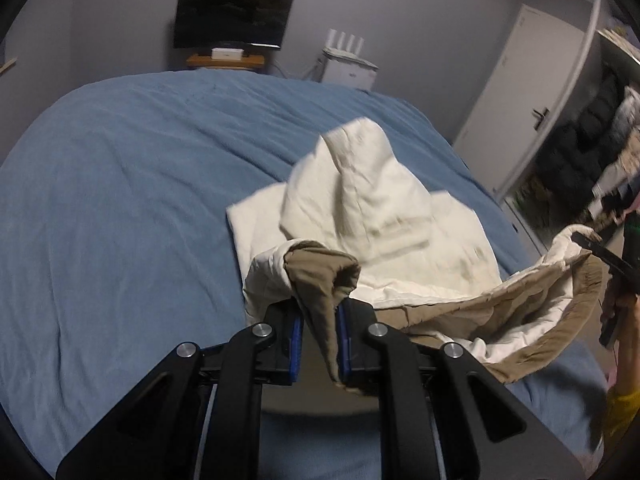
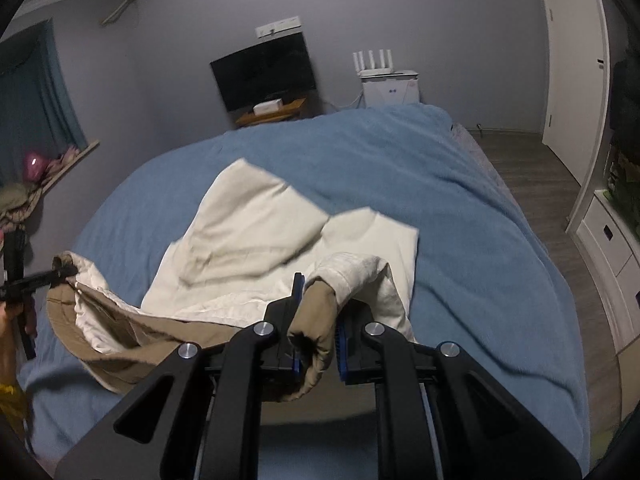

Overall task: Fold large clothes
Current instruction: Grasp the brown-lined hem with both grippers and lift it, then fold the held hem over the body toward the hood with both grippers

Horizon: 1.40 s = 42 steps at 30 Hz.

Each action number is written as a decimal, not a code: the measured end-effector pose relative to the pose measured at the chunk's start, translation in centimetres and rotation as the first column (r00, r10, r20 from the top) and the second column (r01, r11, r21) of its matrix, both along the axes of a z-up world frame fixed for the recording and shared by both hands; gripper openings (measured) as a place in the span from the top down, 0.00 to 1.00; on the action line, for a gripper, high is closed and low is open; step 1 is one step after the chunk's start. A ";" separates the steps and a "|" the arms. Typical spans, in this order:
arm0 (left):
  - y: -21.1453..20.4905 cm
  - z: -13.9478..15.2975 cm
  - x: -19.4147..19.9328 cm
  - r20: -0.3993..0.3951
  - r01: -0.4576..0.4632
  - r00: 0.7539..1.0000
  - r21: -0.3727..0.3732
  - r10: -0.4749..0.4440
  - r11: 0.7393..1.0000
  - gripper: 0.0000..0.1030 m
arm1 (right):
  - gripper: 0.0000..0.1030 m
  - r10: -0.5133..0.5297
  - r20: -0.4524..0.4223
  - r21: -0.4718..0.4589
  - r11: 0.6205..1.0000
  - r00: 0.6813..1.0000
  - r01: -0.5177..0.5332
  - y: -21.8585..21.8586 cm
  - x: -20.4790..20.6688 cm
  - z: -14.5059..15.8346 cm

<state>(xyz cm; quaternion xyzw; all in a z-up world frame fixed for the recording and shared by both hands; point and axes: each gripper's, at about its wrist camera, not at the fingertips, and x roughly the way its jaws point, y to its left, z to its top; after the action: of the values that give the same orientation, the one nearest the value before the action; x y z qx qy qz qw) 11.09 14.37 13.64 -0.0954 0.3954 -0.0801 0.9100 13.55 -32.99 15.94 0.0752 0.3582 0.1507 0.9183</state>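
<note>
- The tan, cream-lined padded garment (image 1: 384, 216) is being held over the blue bed (image 1: 120, 200), partly folded.
- Its hem is being pinched by the left tool (image 1: 320, 332) and the right tool (image 2: 316, 328); the final folds are judged outstanding.

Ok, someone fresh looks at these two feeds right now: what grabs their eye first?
The cream garment with tan lining, sprawled mid-bed on the blue cover, its near edge lifted. Each gripper is clamped on a bunch of that edge: left gripper at the left end, right gripper at the right. Behind, a dark TV against the grey wall.
</note>
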 end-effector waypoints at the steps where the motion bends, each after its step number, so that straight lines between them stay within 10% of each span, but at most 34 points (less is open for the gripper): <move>1: 0.2 -0.1 0.7 0.000 -0.006 1.000 0.001 0.006 1.000 0.86 | 0.90 -0.007 -0.001 0.005 1.000 1.000 0.008 0.1 1.0 -0.2; 24: 1.6 -10.0 18.3 -0.169 -0.090 0.980 0.093 0.105 0.992 0.79 | 0.90 -0.181 -0.150 -0.108 0.980 0.972 0.166 3.0 18.5 -13.9; 27: 1.6 -9.7 17.9 -0.161 -0.111 0.980 0.053 0.118 0.992 0.68 | 0.84 -0.189 -0.175 -0.096 0.980 0.966 0.174 3.1 18.3 -14.4; 31: 1.3 -7.7 15.8 -0.074 -0.114 0.991 -0.002 0.114 0.993 0.19 | 0.51 -0.179 -0.133 -0.072 0.983 0.975 0.171 2.9 16.0 -13.2; 34: 0.5 -6.1 13.6 -0.018 -0.076 0.997 -0.011 0.076 0.997 0.19 | 0.31 -0.156 -0.069 -0.041 0.987 0.985 0.154 2.8 13.0 -11.4; 42: -5.6 -7.3 5.9 -0.013 0.055 0.998 0.180 -0.053 0.982 0.16 | 0.27 0.033 -0.033 -0.142 0.989 0.999 -0.037 7.1 4.3 -10.9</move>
<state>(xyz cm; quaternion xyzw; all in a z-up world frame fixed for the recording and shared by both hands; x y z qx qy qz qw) 16.97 8.72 6.34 -0.0022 0.4070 -0.0684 0.9108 17.84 -25.91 5.01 0.0054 0.3833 0.1395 0.9130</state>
